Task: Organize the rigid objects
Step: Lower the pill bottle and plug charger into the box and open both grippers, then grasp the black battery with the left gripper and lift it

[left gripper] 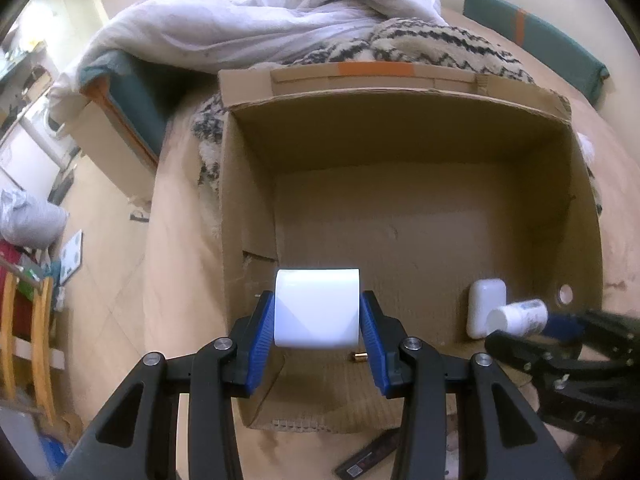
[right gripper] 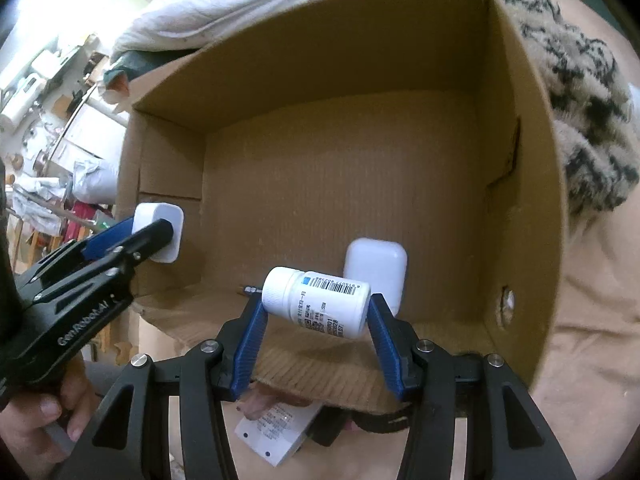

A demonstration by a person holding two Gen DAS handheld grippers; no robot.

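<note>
So both items were hovering over the open cardboard box (left gripper: 400,128) at this point. The white block (left gripper: 316,308), a smooth rounded-edge thing, was clamped between the blue pads of the left gripper (left gripper: 317,322), jaws clenched on its two sides, sitting over the near left corner of the box. The white pill bottle (right gripper: 318,302) with the barcode label was lying sideways in the right gripper (right gripper: 316,322), jaws pressed on its cap end and its base, tilted a bit with the cap end up and to the left. It hung over the near right part of the box. Right behind the bottle, a white rounded case (right gripper: 376,270) stood on the box floor near the front wall. A small brass-coloured bit (left gripper: 359,357) lay on the box floor too, couldn't tell what it was. Outside the box there was a fuzzy zigzag-patterned blanket (left gripper: 440,48) behind and to the right, a white sheet (left gripper: 248,20) bunched up further back, and a printed paper slip (right gripper: 276,432) down by the near edge. A hand (right gripper: 36,428) gripped the left gripper's handle.
</note>
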